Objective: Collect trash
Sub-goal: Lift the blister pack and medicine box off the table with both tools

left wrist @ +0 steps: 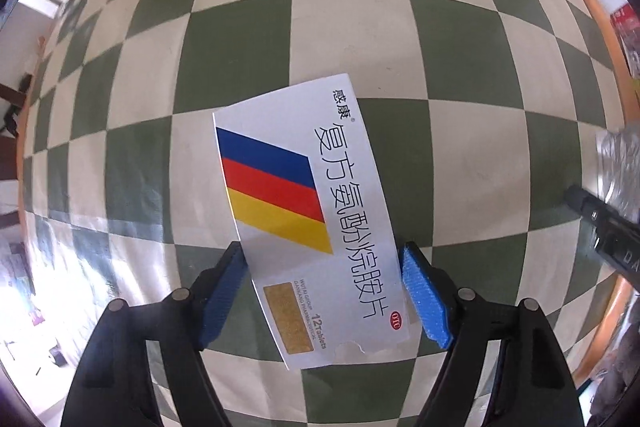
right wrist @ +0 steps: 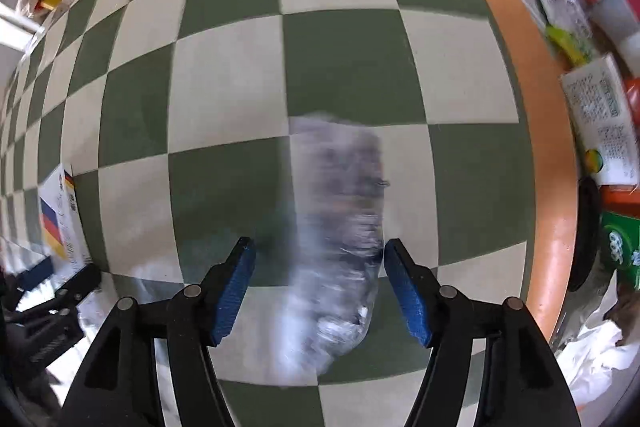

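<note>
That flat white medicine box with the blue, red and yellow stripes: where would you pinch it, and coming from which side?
Grip the medicine box across its two long edges, near the end closest to the left gripper, coming straight in along its length. It appears to lie flat on the checkered cloth with that end already between the open blue pads, so closing there should catch the narrow width.

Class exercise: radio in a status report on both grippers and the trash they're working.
Left gripper open, fingers astride medicine box. Right gripper open around blurred clear plastic bottle, grip not confirmed. Nothing in the way on the checkered tablecloth.
</note>
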The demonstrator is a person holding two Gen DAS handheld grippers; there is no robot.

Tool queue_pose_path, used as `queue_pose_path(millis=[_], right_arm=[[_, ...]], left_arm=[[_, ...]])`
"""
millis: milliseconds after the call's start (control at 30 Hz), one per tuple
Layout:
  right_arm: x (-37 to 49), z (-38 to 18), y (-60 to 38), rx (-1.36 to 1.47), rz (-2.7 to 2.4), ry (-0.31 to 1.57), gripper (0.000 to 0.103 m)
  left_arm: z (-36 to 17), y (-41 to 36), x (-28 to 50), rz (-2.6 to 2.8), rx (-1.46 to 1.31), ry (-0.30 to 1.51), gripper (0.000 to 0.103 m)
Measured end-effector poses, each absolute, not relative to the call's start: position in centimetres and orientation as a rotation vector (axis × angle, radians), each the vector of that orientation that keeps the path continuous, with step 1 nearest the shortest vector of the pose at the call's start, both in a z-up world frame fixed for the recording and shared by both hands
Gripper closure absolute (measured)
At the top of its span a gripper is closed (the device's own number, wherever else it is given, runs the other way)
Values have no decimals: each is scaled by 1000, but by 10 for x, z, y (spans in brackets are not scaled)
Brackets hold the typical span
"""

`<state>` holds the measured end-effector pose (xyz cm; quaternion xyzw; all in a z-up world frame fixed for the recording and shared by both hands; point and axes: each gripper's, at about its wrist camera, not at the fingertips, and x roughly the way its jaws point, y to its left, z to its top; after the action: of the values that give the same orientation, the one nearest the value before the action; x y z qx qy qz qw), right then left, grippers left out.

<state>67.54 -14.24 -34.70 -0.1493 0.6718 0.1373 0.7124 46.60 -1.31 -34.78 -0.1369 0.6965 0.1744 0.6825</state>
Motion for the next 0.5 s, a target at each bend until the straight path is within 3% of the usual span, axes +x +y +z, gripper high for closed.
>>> queue_pose_path(millis=[67, 133, 500], right_arm=[[668, -346, -140, -338, 324, 1446, 49], [662, -344, -136, -355, 342, 1422, 95], [635, -333, -151, -275, 403, 1379, 96]], left_arm=[[-346, -24, 464, 392, -281, 1556, 28], [-341, -37, 456, 391, -259, 1549, 28], [-309, -73, 427, 387, -241, 1502, 28]])
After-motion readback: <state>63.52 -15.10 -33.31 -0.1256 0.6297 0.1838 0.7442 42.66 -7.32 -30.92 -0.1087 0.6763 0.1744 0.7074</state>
